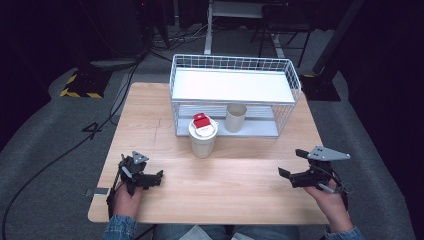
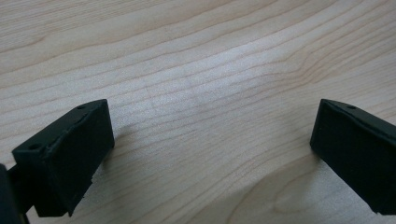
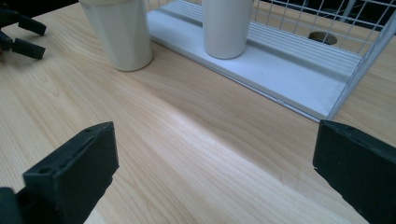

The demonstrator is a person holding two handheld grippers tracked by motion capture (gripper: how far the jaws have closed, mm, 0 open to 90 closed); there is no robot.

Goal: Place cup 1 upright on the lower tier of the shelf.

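Left gripper (image 1: 150,177) and right gripper (image 1: 292,167) near tabletop (image 1: 240,185) front edge, jaws spread, empty. Cup (image 1: 202,140) mid-tabletop, touching rack (image 1: 235,85) front.

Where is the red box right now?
In the high view, the red box sits on top of the cup at table centre, just in front of the wire rack.

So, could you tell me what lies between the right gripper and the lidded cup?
Only bare wooden table: in the high view nothing sits between the right gripper and the lidded cup.
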